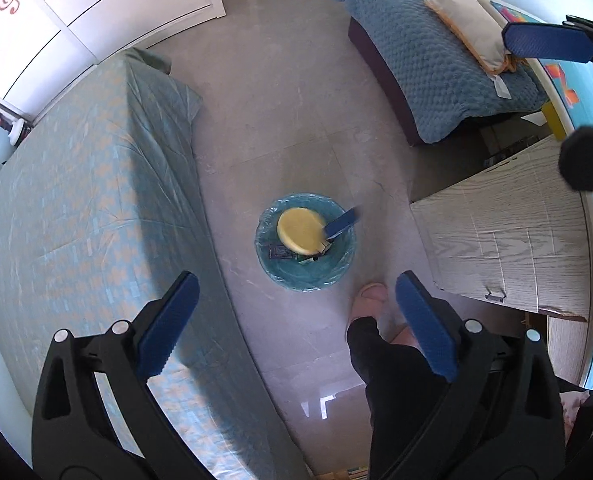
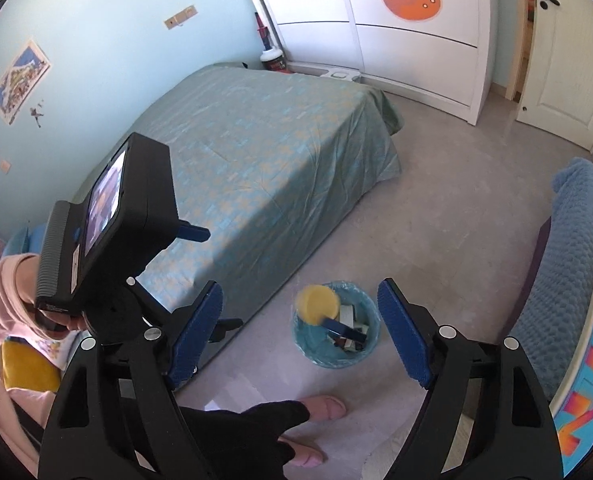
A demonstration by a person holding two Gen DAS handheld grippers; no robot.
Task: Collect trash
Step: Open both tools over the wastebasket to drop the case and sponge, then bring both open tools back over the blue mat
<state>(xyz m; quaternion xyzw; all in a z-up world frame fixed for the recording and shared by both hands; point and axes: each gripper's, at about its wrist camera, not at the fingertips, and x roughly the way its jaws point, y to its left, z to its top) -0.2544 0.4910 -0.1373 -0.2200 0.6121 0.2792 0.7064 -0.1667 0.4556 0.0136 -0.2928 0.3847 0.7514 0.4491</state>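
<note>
Standing on the grey tiled floor [image 1: 296, 120] between two beds is one round waste bin [image 1: 305, 276] lined with a translucent blue plastic bag. Inside it: one yellow disc-shaped object [image 1: 299, 230], one blue flat strip [image 1: 342, 224], and several small boxes [image 2: 350, 320], count unclear. Left claw [image 1: 296, 328] hangs above the bin, jaws spread wide, nothing between them. Right claw [image 2: 300, 332] is likewise wide open and empty. Both carry blue ribbed pads.
</note>
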